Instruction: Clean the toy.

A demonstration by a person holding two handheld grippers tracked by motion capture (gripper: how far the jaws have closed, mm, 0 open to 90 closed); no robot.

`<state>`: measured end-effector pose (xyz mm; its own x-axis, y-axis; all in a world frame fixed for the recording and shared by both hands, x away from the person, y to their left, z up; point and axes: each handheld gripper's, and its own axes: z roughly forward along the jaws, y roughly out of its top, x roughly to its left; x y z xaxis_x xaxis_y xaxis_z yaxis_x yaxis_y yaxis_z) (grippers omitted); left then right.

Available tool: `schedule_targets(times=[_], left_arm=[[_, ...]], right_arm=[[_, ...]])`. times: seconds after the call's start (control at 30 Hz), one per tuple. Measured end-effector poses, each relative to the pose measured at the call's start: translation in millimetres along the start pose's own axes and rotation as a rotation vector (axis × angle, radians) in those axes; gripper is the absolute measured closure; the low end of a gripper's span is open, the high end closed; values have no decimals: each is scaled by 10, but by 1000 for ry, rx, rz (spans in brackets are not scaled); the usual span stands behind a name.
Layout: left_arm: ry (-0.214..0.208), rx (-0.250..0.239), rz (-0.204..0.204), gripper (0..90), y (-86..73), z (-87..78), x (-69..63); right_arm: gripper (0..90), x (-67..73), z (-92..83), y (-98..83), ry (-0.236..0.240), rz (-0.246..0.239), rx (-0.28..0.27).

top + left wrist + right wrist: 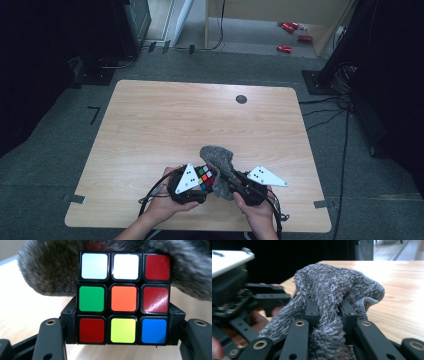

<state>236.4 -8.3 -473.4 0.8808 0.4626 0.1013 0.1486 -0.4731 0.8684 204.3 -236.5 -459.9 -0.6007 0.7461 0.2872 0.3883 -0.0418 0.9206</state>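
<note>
A scrambled Rubik's cube with white, red, green, orange, yellow and blue stickers sits between the jaws of my left gripper, which is shut on its sides. In the high view the cube is held near the table's front edge by that left gripper. My right gripper is shut on a fluffy grey cloth. The cloth lies against the far and right side of the cube, with the right gripper just right of it.
The wooden table has a round dark cable hole at the far right. Red objects lie on the floor beyond. The left gripper's body shows close at the left of the right gripper view.
</note>
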Motion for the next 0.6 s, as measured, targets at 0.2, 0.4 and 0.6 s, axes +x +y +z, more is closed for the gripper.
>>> schedule_targets(times=[0.2, 0.4, 0.6], left_arm=[[-3, -60, -85, 348, -159, 25, 117], [61, -58, -100, 349, -218, -30, 226], [72, -12, -46, 348, -269, 2, 210]], right_arm=[[748, -31, 140, 75, -48, -9, 68], [751, 2, 399, 213, -20, 0, 129], [757, -13, 401, -30, -22, -5, 41]])
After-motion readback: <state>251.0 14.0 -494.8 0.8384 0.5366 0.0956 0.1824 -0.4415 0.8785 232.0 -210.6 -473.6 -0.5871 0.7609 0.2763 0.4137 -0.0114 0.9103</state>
